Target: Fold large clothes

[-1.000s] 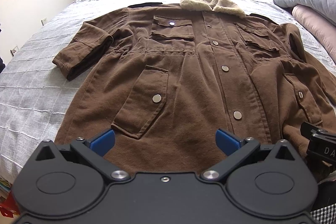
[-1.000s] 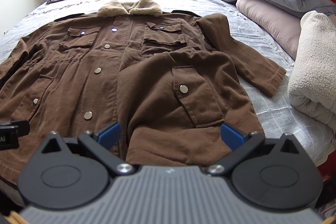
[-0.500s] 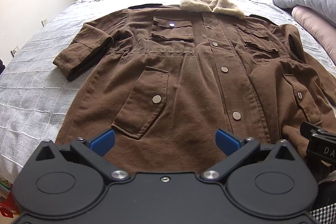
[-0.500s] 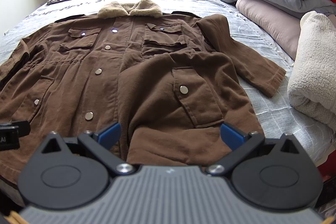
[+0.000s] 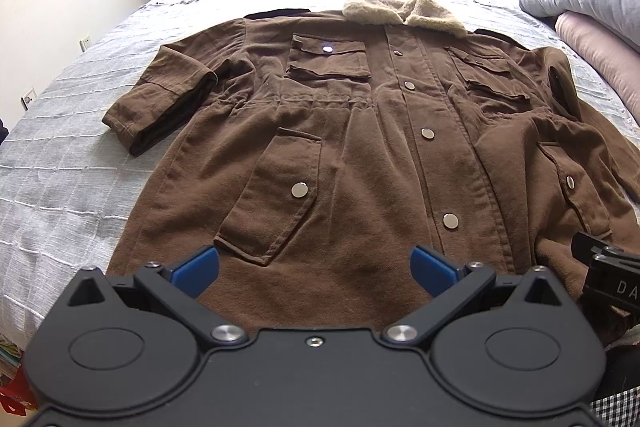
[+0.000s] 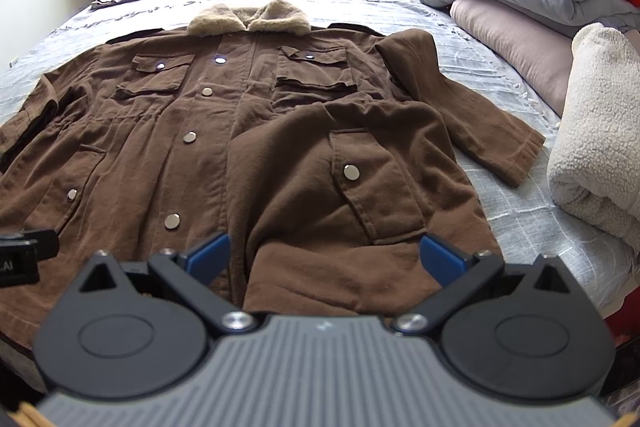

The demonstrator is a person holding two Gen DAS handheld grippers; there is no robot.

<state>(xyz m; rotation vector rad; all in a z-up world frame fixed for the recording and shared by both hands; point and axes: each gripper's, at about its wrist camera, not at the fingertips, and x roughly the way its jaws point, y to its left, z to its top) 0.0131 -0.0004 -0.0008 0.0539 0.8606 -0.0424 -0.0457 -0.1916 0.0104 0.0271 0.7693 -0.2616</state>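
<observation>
Because the brown coat (image 5: 360, 155) lies front-up across the bed (image 5: 72, 155), fleece collar (image 5: 404, 11) at 12 o'clock, both the left hand-held gripper (image 5: 314, 269) and right hand-held gripper (image 6: 324, 257) hover spread and empty at its 6 o'clock hem, apparently poised to begin folding.
</observation>
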